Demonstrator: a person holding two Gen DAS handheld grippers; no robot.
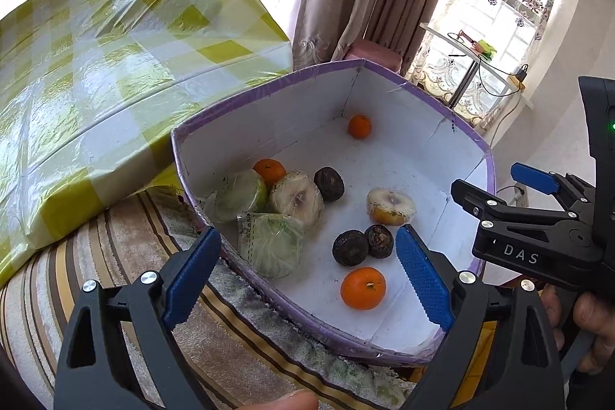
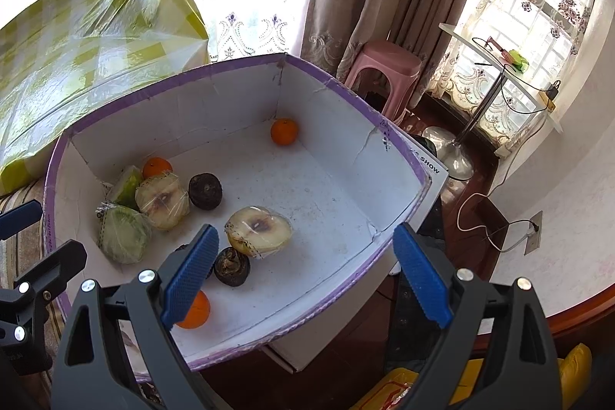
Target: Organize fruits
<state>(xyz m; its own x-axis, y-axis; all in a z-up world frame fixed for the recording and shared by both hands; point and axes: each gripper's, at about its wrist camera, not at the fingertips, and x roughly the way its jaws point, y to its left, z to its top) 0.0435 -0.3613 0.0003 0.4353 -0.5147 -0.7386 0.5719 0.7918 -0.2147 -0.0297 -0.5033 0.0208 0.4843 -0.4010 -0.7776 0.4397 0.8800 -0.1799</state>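
A white cardboard box with a purple rim [image 1: 269,91] [image 2: 173,73] holds loose fruit. Inside are three oranges: one near me [image 1: 363,288] [image 2: 194,310], one at the left [image 1: 269,171] [image 2: 157,167], one in the far corner [image 1: 359,126] [image 2: 284,131]. Dark round fruits [image 1: 349,248] [image 2: 205,191] and plastic-wrapped cut fruit halves [image 1: 391,206] [image 2: 258,230] lie between them. My left gripper [image 1: 307,279] is open and empty over the box's near edge. My right gripper [image 2: 305,271] is open and empty above the box's near right side; it also shows in the left wrist view [image 1: 499,195].
A table with a yellow-checked plastic cloth [image 1: 115,64] [image 2: 96,37] stands left of the box. The box rests on a striped fabric surface [image 1: 115,241]. A pink stool [image 2: 384,72], a small white stand table [image 2: 496,72], curtains and a wall socket with a cable [image 2: 532,229] are at the right.
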